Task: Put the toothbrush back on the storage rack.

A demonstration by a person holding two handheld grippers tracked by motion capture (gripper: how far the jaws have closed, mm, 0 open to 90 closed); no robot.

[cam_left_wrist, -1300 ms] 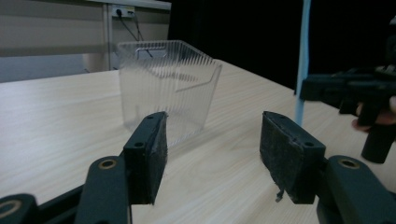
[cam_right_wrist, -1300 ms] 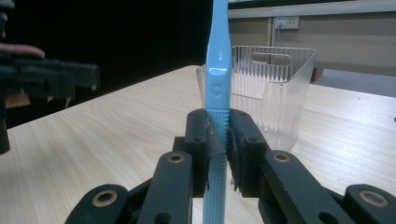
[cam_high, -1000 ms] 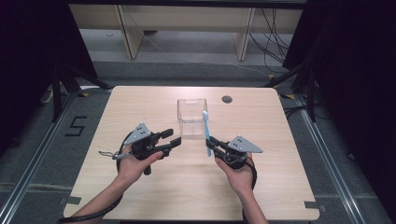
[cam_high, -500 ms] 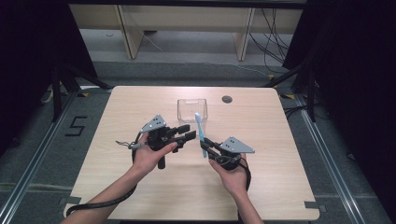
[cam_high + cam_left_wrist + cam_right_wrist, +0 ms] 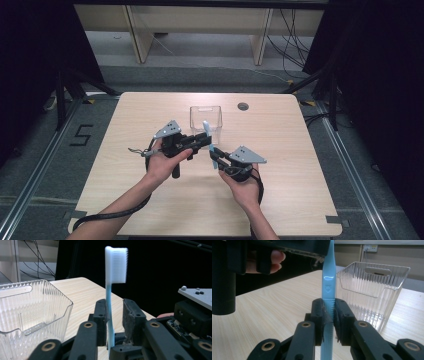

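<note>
Even overhead light on the table (image 5: 150, 115), dark surroundings; close tong views slightly soft.

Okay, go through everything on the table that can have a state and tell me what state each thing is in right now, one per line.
Toothbrush: upright, off the table, bristle head on top.
Right gripper: shut on the toothbrush handle.
Left gripper: open, jaws either side of the toothbrush neck, one touching it, a gap at the other.
Clear plastic bin: upright on the table, looks empty.
Table: bare wood, with a small round hole near its far edge.
</note>
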